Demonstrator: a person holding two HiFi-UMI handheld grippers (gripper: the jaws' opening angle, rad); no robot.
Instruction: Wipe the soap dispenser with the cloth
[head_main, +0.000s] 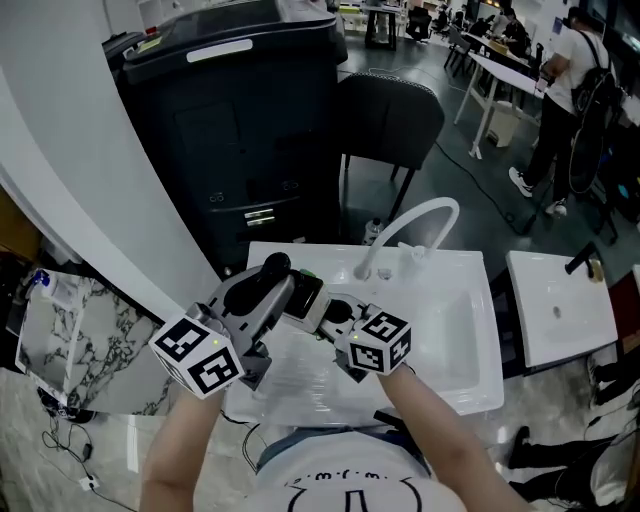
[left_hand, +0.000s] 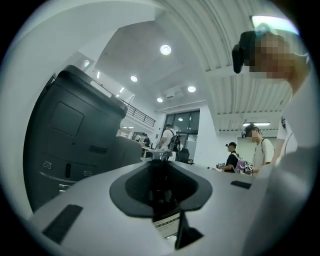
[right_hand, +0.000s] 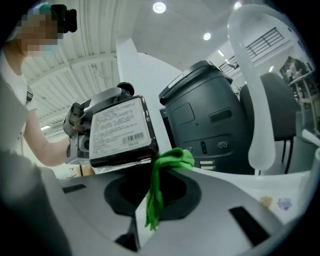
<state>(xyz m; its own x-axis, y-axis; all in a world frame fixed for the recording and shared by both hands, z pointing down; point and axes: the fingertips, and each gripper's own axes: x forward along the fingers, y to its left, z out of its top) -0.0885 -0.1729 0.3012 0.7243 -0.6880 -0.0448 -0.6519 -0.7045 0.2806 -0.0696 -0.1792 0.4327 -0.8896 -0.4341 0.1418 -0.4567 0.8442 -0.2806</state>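
The soap dispenser (head_main: 298, 293) is a dark bottle with a white printed label, held level above the sink. My left gripper (head_main: 272, 292) is shut on it; in the left gripper view the dark bottle (left_hand: 167, 222) fills the gap between the jaws of that gripper (left_hand: 162, 200). My right gripper (head_main: 335, 312) is shut on a green cloth (right_hand: 164, 172). A bunched end of the cloth touches the lower right corner of the dispenser (right_hand: 120, 130), and the rest hangs down between the jaws. Behind the bottle, the left gripper (right_hand: 80, 135) is partly hidden.
A white sink (head_main: 455, 335) with a curved white faucet (head_main: 420, 215) lies below the grippers. A large dark machine (head_main: 240, 120) and a black chair (head_main: 390, 120) stand behind it. A second white basin (head_main: 560, 310) is at the right; people stand at the far tables.
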